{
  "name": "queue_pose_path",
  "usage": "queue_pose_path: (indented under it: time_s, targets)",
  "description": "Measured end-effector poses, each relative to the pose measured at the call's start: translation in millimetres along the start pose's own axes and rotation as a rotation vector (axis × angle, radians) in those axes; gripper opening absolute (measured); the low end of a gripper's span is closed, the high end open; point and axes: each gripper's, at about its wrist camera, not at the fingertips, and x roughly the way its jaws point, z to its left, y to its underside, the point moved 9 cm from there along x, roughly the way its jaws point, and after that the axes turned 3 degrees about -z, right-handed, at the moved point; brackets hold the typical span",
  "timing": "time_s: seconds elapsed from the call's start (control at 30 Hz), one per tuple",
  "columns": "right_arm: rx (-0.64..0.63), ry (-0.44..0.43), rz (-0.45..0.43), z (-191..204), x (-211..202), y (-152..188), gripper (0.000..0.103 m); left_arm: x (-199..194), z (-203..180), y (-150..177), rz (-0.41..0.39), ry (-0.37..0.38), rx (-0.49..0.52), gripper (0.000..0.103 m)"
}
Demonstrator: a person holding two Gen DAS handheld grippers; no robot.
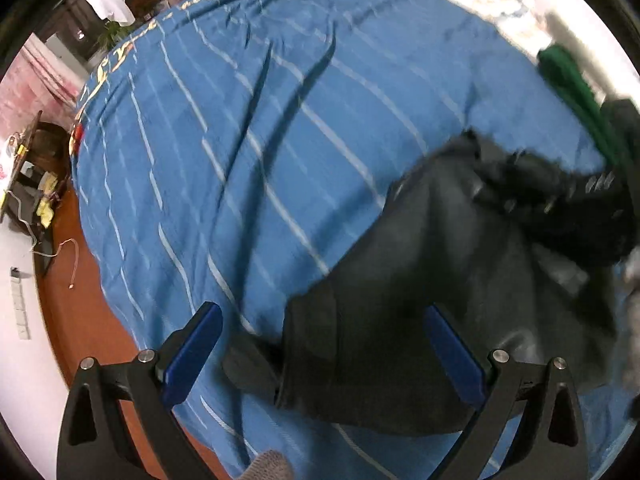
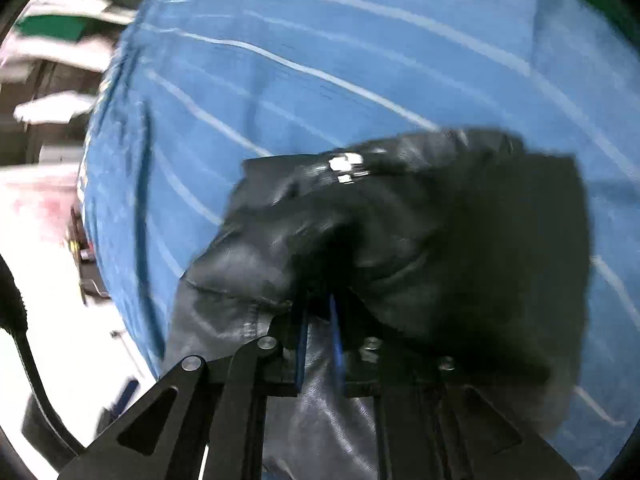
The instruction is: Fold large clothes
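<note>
A black leather-like jacket (image 1: 420, 332) lies crumpled on a blue striped bedsheet (image 1: 248, 152). My left gripper (image 1: 324, 336) is open, its blue pads spread wide just above the jacket's near edge, holding nothing. In the right wrist view my right gripper (image 2: 320, 308) is shut on a fold of the black jacket (image 2: 420, 248), which bunches up in front of the camera over the blue sheet (image 2: 320, 60). The other gripper's black body (image 1: 560, 192) shows at the jacket's far right in the left wrist view.
A green cloth (image 1: 572, 80) lies at the bed's far right edge. The bed's left edge drops to an orange-brown floor (image 1: 80, 280) with a dark side table (image 1: 32, 176) and cables. A green item (image 2: 52, 26) sits off the bed.
</note>
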Motion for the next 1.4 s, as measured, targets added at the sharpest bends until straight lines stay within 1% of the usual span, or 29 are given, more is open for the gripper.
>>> queue_pose_path:
  time_s: [0.07, 0.13, 0.2, 0.3, 0.4, 0.43, 0.47, 0.53, 0.6, 0.67, 0.7, 0.73, 0.77, 0.8, 0.83, 0.87, 0.9, 0.93, 1.0, 1.07, 1.1, 1.17, 1.2, 1.23, 1.27, 1.3, 1.33, 1.37, 1.4]
  targets:
    - [0.008, -0.021, 0.039, 1, 3, -4, 0.006, 1, 2, 5, 0.019, -0.003, -0.006, 0.103]
    - [0.000, -0.040, 0.062, 5, -13, 0, 0.007, -8, 6, 3, 0.004, 0.007, -0.025, 0.103]
    - [-0.027, -0.083, 0.017, 10, -52, 7, 0.011, -16, 8, 0, -0.015, 0.008, -0.034, 0.103]
    - [-0.060, -0.112, -0.084, 14, -89, 11, 0.011, -21, 7, -5, -0.043, -0.002, -0.030, 0.103]
    - [-0.038, -0.112, -0.146, 14, -81, -5, 0.011, -13, 4, -8, -0.050, -0.024, -0.012, 0.103]
    - [-0.012, -0.104, -0.150, 11, -66, -14, 0.011, -9, 3, -9, -0.049, -0.030, -0.012, 0.103]
    - [-0.004, -0.076, -0.138, 6, -49, -21, 0.011, -7, 3, -10, -0.053, -0.032, -0.014, 0.103]
    - [0.009, -0.028, -0.127, 0, -15, -33, 0.000, -1, 4, -8, -0.039, -0.050, -0.012, 0.103]
    - [-0.019, -0.023, -0.146, 5, -7, -41, 0.000, -3, 8, -6, -0.031, -0.043, -0.034, 0.103]
    - [-0.030, 0.014, -0.107, 11, -8, -47, 0.000, -13, 14, 1, -0.022, -0.034, -0.076, 0.103]
    - [-0.039, 0.002, -0.080, 14, -10, -47, 0.004, -20, 17, 5, -0.017, -0.019, -0.101, 0.103]
    - [-0.043, -0.024, -0.064, 16, -15, -46, 0.017, -26, 20, 11, -0.011, 0.001, -0.130, 0.103]
    - [-0.044, -0.071, -0.047, 19, -24, -44, 0.025, -34, 23, 20, 0.004, 0.042, -0.178, 0.103]
    - [-0.037, -0.145, -0.039, 21, -42, -38, 0.045, -39, 22, 28, 0.019, 0.085, -0.219, 0.103]
    - [-0.035, -0.224, -0.038, 21, -60, -31, 0.059, -42, 21, 36, 0.036, 0.133, -0.266, 0.103]
    - [-0.039, -0.275, -0.048, 18, -78, -22, 0.066, -43, 18, 46, 0.060, 0.193, -0.321, 0.103]
    - [-0.044, -0.285, -0.061, 12, -91, -16, 0.073, -42, 10, 55, 0.087, 0.256, -0.374, 0.103]
    - [-0.048, -0.279, -0.080, 2, -104, -9, 0.073, -36, 1, 63, 0.110, 0.322, -0.423, 0.103]
    - [-0.032, -0.270, -0.079, -33, -118, 12, 0.074, -21, -15, 69, 0.149, 0.385, -0.485, 0.103]
    - [-0.006, -0.260, -0.060, -70, -116, 29, 0.074, 0, -26, 70, 0.170, 0.447, -0.587, 0.102]
    - [0.015, -0.259, -0.048, -87, -113, 36, 0.074, 8, -28, 68, 0.169, 0.465, -0.628, 0.102]
    - [0.071, -0.269, -0.018, -125, -99, 50, 0.074, 22, -24, 59, 0.140, 0.458, -0.702, 0.101]
    - [0.089, -0.310, -0.008, -135, -94, 53, 0.074, 26, -17, 53, 0.100, 0.432, -0.737, 0.093]
    - [0.115, -0.377, 0.009, -143, -87, 58, 0.074, 27, -12, 47, 0.071, 0.413, -0.757, 0.082]
    - [0.138, -0.430, 0.019, -150, -81, 59, 0.074, 26, -5, 39, 0.039, 0.410, -0.772, 0.063]
    - [0.150, -0.472, 0.027, -154, -78, 60, 0.074, 27, -3, 35, 0.033, 0.415, -0.775, 0.055]
    - [0.145, -0.515, 0.043, -155, -70, 61, 0.074, 27, -2, 31, 0.029, 0.419, -0.771, 0.051]
    - [0.141, -0.531, 0.050, -155, -64, 60, 0.074, 26, -3, 29, 0.019, 0.421, -0.760, 0.047]
    - [0.136, -0.568, 0.065, -153, -55, 60, 0.074, 25, -5, 27, 0.014, 0.419, -0.745, 0.045]
